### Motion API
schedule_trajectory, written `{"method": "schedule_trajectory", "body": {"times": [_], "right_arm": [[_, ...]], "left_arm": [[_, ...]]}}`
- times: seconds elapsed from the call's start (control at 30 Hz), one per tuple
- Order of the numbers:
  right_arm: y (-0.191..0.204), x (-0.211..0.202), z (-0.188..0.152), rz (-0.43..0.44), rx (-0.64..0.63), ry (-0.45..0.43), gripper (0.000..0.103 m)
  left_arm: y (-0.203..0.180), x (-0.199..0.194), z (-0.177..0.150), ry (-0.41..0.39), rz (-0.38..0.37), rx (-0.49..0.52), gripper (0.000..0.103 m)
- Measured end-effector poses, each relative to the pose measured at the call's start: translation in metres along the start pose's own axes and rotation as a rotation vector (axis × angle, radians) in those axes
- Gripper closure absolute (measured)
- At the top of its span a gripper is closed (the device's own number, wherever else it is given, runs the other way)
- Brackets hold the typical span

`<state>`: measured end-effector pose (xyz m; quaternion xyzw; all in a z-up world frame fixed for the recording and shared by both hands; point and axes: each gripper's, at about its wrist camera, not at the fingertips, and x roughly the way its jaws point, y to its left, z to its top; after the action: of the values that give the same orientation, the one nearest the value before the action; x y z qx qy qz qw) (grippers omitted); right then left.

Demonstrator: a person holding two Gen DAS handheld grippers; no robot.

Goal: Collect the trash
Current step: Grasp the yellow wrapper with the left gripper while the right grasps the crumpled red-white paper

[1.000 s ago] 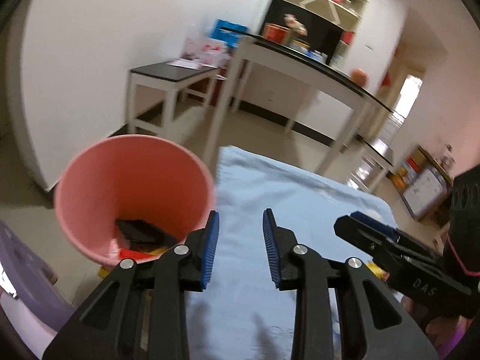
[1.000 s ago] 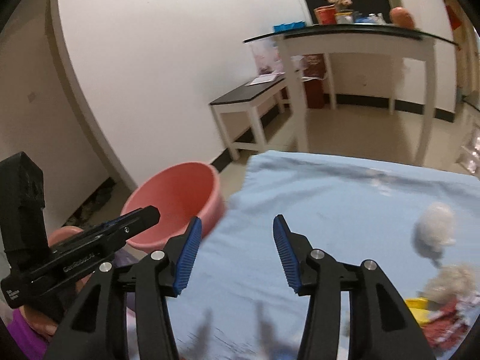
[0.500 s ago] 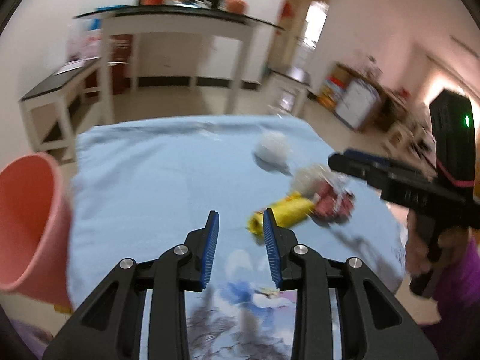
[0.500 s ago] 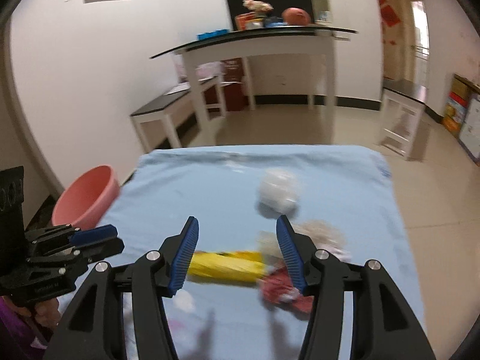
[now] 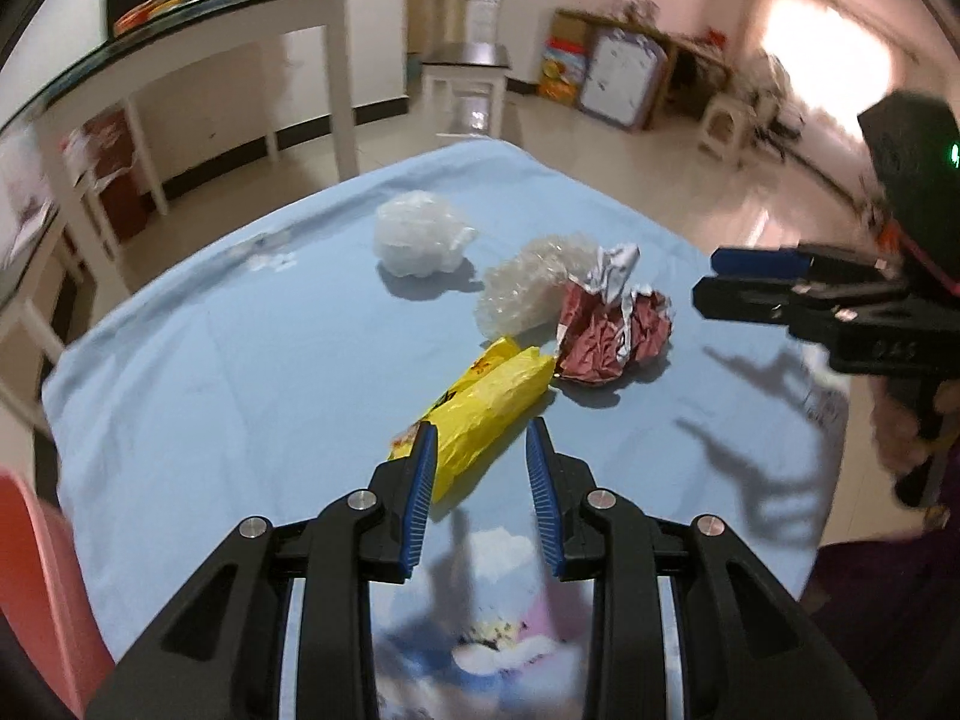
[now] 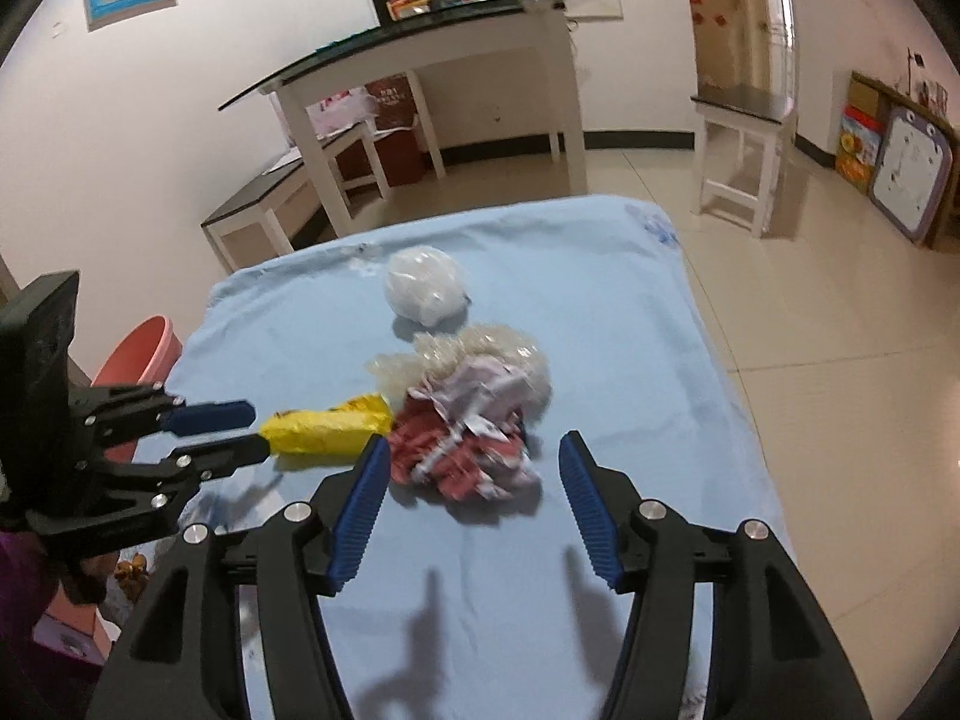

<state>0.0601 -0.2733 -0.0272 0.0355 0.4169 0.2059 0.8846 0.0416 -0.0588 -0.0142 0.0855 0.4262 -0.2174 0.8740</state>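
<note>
Embossed letters on the right gripper [image 5: 750,279] body that look like "DAS", dark print on the yellow wrapper [image 5: 486,402] too blurred to read

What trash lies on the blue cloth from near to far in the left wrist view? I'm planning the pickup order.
yellow wrapper → crumpled red wrapper → clear plastic wad → white plastic ball.

White console table [image 6: 420,42] w/ stool [image 6: 744,132], whiteboard [image 6: 912,174]
</note>
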Motion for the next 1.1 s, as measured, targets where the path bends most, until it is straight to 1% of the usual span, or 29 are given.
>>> {"method": "schedule_trajectory", "body": {"times": [0.03, 0.1, 0.2, 0.27, 0.47, 0.5, 0.53, 0.57, 0.67, 0.77, 0.83, 0.97, 1.03, 1.07, 1.1], "right_arm": [[-0.003, 0.000, -0.001, -0.001, 0.005, 0.006, 0.044], [-0.007, 0.001, -0.002, -0.008, 0.019, 0.016, 0.044], [-0.014, 0.005, -0.002, 0.001, 0.051, 0.034, 0.044], [-0.016, 0.009, -0.002, 0.010, 0.062, 0.046, 0.044], [-0.014, 0.021, -0.002, 0.039, 0.046, 0.088, 0.044], [-0.013, 0.023, -0.002, 0.042, 0.044, 0.095, 0.044], [-0.013, 0.025, -0.003, 0.042, 0.043, 0.098, 0.044], [-0.013, 0.026, -0.002, 0.042, 0.044, 0.101, 0.044], [-0.013, 0.030, -0.002, 0.044, 0.044, 0.108, 0.044], [-0.013, 0.034, -0.002, 0.050, 0.040, 0.114, 0.044], [-0.012, 0.038, -0.002, 0.061, 0.040, 0.126, 0.044], [-0.008, 0.048, -0.003, 0.059, 0.029, 0.138, 0.044], [-0.005, 0.052, -0.002, 0.064, 0.018, 0.135, 0.045], [-0.002, 0.054, -0.002, 0.070, 0.008, 0.139, 0.048], [0.002, 0.056, -0.001, 0.073, -0.011, 0.145, 0.063]], "left_arm": [[-0.003, 0.004, 0.002, 0.010, 0.017, 0.039, 0.072], [-0.006, 0.015, 0.003, 0.035, 0.021, 0.089, 0.072], [-0.007, 0.028, 0.002, 0.070, 0.027, 0.125, 0.072], [-0.008, 0.037, 0.000, 0.073, 0.052, 0.149, 0.072], [-0.002, 0.041, 0.001, 0.043, 0.043, 0.134, 0.073], [0.000, 0.042, 0.001, 0.041, 0.045, 0.125, 0.075], [0.002, 0.043, 0.001, 0.034, 0.052, 0.116, 0.084], [0.005, 0.042, 0.000, 0.026, 0.055, 0.100, 0.088], [0.009, 0.035, 0.001, 0.004, 0.044, 0.056, 0.095], [0.015, 0.021, -0.003, -0.018, 0.024, -0.010, 0.096], [0.020, 0.010, -0.008, -0.028, 0.016, -0.072, 0.096], [0.028, -0.018, -0.022, -0.058, 0.027, -0.183, 0.096], [0.035, -0.030, -0.031, -0.073, 0.037, -0.256, 0.096], [0.037, -0.035, -0.036, -0.080, 0.042, -0.287, 0.096], [0.039, -0.039, -0.039, -0.086, 0.049, -0.318, 0.096]]}}
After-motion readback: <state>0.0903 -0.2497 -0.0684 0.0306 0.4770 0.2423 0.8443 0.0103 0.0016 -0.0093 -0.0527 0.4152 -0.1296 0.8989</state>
